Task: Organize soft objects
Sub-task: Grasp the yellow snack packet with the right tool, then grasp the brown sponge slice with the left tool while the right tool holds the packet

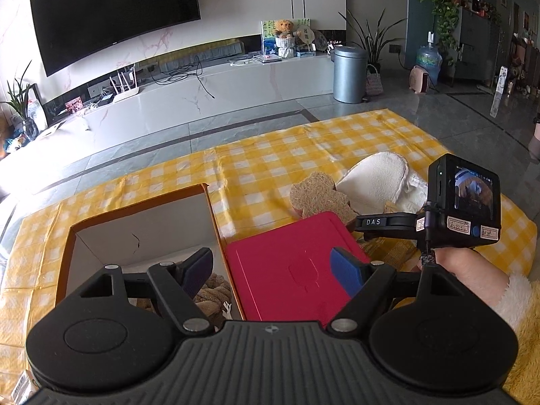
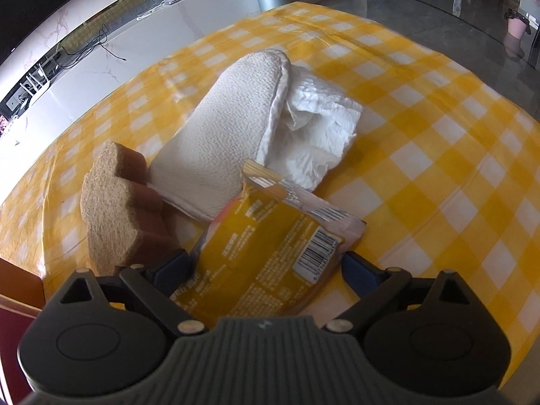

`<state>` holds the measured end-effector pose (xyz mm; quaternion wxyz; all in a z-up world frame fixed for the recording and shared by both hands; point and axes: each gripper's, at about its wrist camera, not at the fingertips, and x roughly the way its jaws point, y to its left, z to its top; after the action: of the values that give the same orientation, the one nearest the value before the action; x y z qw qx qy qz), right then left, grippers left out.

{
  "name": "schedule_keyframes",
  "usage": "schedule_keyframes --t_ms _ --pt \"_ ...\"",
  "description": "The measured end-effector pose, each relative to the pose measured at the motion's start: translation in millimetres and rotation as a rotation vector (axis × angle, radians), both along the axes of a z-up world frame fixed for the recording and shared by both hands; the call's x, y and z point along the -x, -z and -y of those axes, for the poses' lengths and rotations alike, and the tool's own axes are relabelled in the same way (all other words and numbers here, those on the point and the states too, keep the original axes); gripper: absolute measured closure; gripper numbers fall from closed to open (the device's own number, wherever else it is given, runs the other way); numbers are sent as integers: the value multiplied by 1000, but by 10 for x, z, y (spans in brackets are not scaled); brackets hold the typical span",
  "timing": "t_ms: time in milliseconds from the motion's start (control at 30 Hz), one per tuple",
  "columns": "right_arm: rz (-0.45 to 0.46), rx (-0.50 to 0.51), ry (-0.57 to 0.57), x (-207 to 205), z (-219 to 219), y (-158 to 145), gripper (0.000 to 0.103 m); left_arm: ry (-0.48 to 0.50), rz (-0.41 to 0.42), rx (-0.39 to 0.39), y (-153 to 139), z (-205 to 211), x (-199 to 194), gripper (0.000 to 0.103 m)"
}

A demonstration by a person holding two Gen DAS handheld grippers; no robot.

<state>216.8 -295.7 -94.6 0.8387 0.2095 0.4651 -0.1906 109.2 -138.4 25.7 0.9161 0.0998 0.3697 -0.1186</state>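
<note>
In the left wrist view my left gripper (image 1: 273,270) is open and holds nothing; it hovers over a red flat lid (image 1: 270,253) and the edge of an open cardboard box (image 1: 141,222). A brown knitted soft thing (image 1: 212,293) lies in that box. My right gripper (image 2: 266,268) is open, and a yellow packet (image 2: 263,253) lies between its fingers on the cloth. To the packet's left a brown bear-shaped sponge (image 2: 118,209) stands on edge. Behind them lie a white terry mitt (image 2: 233,135) and crumpled white paper (image 2: 317,128). The sponge (image 1: 315,199) and mitt (image 1: 371,182) also show in the left view.
Everything sits on a yellow checked cloth (image 2: 438,141) spread on the grey tiled floor (image 1: 168,135). A hand in a fluffy white sleeve (image 1: 516,297) holds the right gripper's camera unit (image 1: 462,202). A TV bench (image 1: 236,81) and a metal bin (image 1: 349,72) stand far behind.
</note>
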Motion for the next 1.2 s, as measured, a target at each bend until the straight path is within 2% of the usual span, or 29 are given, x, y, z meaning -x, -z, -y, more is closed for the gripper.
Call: schedule_keyframes --t_ms 100,233,300,400,467,533,600,800,867,933,1100,1200 --pt "21 90 -52 30 -47 10 24 15 -45 36 -11 11 -17 10" --pt "32 26 -105 162 81 -50 40 20 -86 106 -71 -29 5 10" --pt "11 1 -174 263 126 -83 41 19 -79 104 -111 -31 31 10" --pt "-29 29 -262 418 129 -135 41 24 -57 83 -154 -22 74 10" --pt "-47 72 -240 473 128 -185 40 26 -52 73 -163 -27 88 10" --pt "-34 112 -201 465 117 -223 30 25 -54 65 -164 -23 85 10" --pt "-21 113 -184 425 93 -243 26 23 -55 56 -159 -21 80 10" --pt "-68 174 -145 262 -43 -125 22 24 -10 22 -159 34 82 10" --pt "-82 145 -114 251 -13 -54 24 26 -10 22 -161 66 65 10" --pt "-70 141 -129 268 1 -8 28 30 -10 18 -155 110 50 10" --pt "-33 100 -154 348 62 -79 44 36 -20 -3 -120 211 -1 10" --pt "14 79 -151 417 117 -185 48 30 -25 0 -131 252 -85 10"
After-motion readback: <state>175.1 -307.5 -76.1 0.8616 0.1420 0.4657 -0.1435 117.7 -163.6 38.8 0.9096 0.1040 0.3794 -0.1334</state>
